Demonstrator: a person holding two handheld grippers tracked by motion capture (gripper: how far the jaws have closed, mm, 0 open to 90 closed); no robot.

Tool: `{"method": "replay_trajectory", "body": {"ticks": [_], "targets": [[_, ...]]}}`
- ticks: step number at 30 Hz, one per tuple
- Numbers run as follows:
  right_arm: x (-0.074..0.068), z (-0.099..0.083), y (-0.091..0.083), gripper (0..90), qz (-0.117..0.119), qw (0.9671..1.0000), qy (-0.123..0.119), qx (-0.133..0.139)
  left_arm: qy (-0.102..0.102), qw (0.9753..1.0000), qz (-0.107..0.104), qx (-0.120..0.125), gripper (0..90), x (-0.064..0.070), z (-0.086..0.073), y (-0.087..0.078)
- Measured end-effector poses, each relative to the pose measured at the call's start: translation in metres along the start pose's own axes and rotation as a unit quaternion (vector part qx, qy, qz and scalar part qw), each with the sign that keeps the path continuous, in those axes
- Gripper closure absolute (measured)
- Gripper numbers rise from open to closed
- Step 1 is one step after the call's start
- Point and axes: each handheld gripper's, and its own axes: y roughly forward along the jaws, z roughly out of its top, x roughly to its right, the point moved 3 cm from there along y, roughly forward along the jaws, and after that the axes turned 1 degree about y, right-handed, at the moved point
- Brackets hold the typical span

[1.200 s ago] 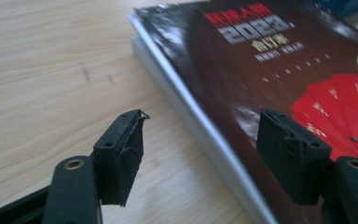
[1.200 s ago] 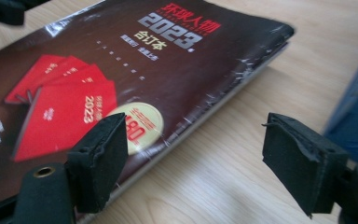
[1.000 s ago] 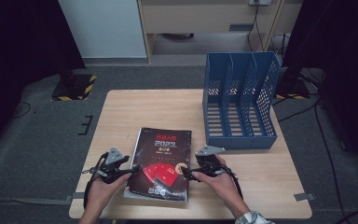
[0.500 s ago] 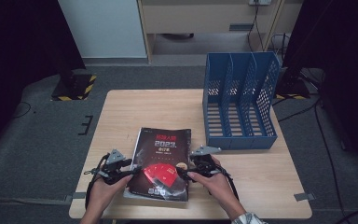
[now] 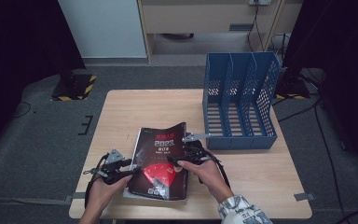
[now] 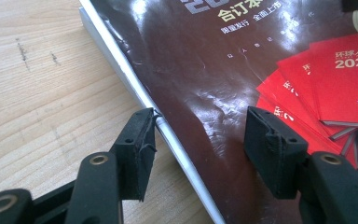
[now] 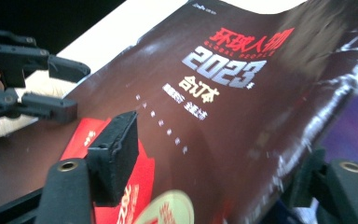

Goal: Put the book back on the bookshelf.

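In the high view, a thick glossy magazine (image 5: 161, 161) is seen at lower centre of the wooden table (image 5: 135, 107), a blue file rack (image 5: 240, 105) at upper right, grey floor beyond.

In the left gripper view, the left gripper (image 6: 198, 140) is spread wide, straddling the spine edge; the slick, floppy cover may slip, so the stiffer spine is judged the better hold.

In the right gripper view, the right gripper (image 7: 214, 158) is parted, the bowed cover between its jaws.
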Motion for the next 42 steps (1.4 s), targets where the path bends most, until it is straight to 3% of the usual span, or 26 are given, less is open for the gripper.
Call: {"method": "replay_trajectory", "body": {"ticks": [5,9,12,13,14,17,19,22,24,26,37,42], "targets": [[-0.005,0.003,0.012,34.1,0.0,0.9999,-0.005,-0.013,0.003,1.0,-0.002,0.0,43.3,0.0,0.001,0.001],[-0.011,-0.001,0.021,42.6,0.0,0.9994,-0.006,-0.033,0.003,1.0,0.0,0.003,43.4,0.001,0.0,0.001],[-0.012,-0.001,0.023,55.5,-0.019,0.9989,-0.015,-0.04,0.0,1.0,-0.006,0.003,43.3,-0.001,0.0,0.001],[-0.009,0.001,0.021,66.2,-0.026,0.999,-0.007,-0.035,-0.005,0.9999,-0.011,0.003,42.9,-0.002,0.001,0.002],[-0.009,0.002,0.02,69.4,-0.027,0.9991,-0.006,-0.032,-0.007,0.9999,-0.012,0.004,42.9,-0.002,0.001,0.002],[-0.008,0.005,0.018,73.5,-0.023,0.9995,-0.007,-0.02,-0.01,0.9998,-0.014,0.009,42.5,-0.004,0.001,0.003],[-0.011,0.008,0.015,76.8,-0.025,0.9995,-0.013,-0.012,-0.016,0.9997,-0.01,0.012,35.9,-0.005,0.001,0.004],[-0.02,0.02,0.008,81.8,-0.022,0.9987,-0.045,0.013,-0.024,0.9994,-0.008,0.021,30.0,-0.012,0.002,0.006],[-0.023,0.024,0.006,82.4,-0.021,0.9982,-0.052,0.021,-0.027,0.9992,-0.014,0.027,29.2,-0.015,0.002,0.007],[-0.03,0.035,0.0,83.7,-0.024,0.9963,-0.075,0.035,-0.04,0.9979,-0.029,0.042,25.7,-0.018,0.005,0.009],[-0.051,0.061,-0.013,85.5,-0.008,0.99,-0.121,0.072,-0.034,0.9952,-0.053,0.074,18.9,-0.024,0.009,0.014],[-0.065,0.078,-0.018,86.1,0.009,0.9843,-0.147,0.097,-0.035,0.9931,-0.068,0.089,18.5,-0.027,0.011,0.017]]}}
